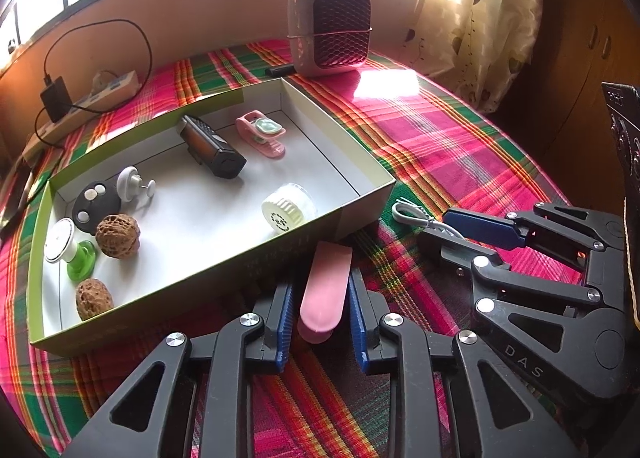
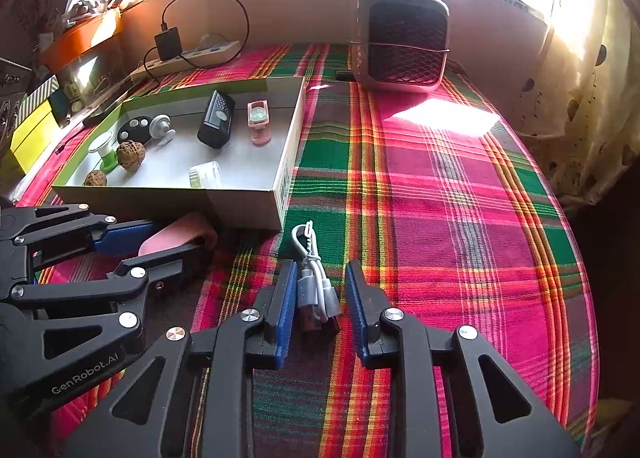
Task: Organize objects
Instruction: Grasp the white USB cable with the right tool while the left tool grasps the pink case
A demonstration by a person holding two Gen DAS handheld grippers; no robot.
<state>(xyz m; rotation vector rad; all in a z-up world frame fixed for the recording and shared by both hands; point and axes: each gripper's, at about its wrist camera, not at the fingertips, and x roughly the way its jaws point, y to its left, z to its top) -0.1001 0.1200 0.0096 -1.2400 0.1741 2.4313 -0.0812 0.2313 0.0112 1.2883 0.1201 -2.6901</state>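
Note:
A flat pink case (image 1: 324,290) lies on the plaid cloth just outside the near wall of the open white box (image 1: 340,130). My left gripper (image 1: 322,282) has its blue pads against both sides of the case (image 2: 180,232). To its right, my right gripper (image 2: 320,270) is shut on a coiled white USB cable (image 2: 314,278), whose loop (image 1: 408,212) sticks out past the tips. The box holds a black device (image 1: 212,146), a pink clip (image 1: 262,134), a white ribbed jar (image 1: 288,208), two walnuts (image 1: 118,236), a green spool (image 1: 70,250) and a black remote (image 1: 96,202).
A small pink heater (image 1: 330,30) stands at the back of the table behind the box. A power strip (image 1: 80,106) with a black charger and cable lies at the back left. Boxes and clutter (image 2: 36,130) crowd the far left; a curtain (image 2: 580,106) hangs at right.

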